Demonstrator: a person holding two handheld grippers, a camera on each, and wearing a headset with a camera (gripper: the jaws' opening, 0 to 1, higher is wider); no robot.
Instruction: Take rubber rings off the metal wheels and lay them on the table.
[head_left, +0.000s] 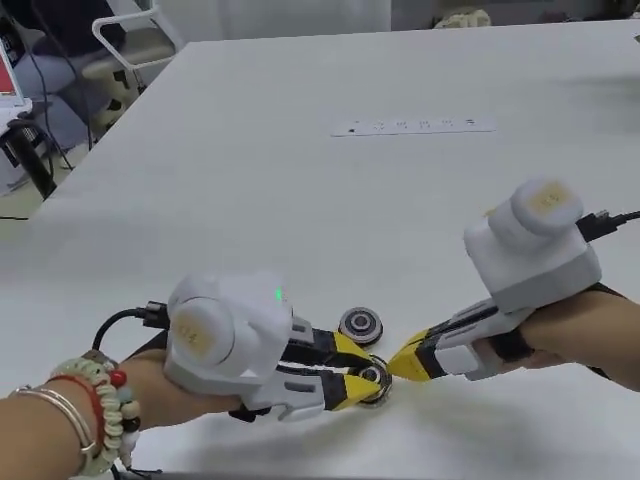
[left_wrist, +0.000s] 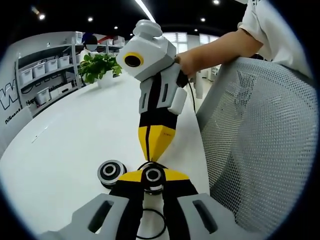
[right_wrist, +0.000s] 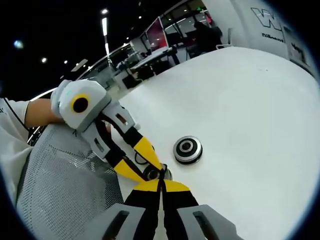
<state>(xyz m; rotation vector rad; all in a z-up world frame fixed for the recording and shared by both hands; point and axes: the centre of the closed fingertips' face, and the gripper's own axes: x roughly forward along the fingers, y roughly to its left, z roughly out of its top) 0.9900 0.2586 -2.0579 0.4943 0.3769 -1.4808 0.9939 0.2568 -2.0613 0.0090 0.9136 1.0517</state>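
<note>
Left gripper (head_left: 362, 386) is clamped on a wheel (head_left: 374, 377), 1 yellow jaw each side of it, and the wheel sits on the bench (head_left: 300, 200). From the left gripper view you can see it right between the tips of the left gripper (left_wrist: 152, 175), wheel (left_wrist: 153, 180) face up with its dark rim showing.

Right gripper (head_left: 399, 365) comes in from the opposite side, jaws together, tip right up against that same wheel. Can't tell if it has any rubber pinched, too small to see. In its own view the right gripper (right_wrist: 161, 184) points straight at the wheel (right_wrist: 152, 173), nose to nose with the left one.

The other wheel (head_left: 360, 324) lies flat just beyond both tips, close to the held one but not touching, black ring on it as far as I can tell (right_wrist: 188, 149).

There's also a thin black loop (left_wrist: 150, 223) on the bench under the left gripper, back behind its tips. Could be a ring, not sure
</note>
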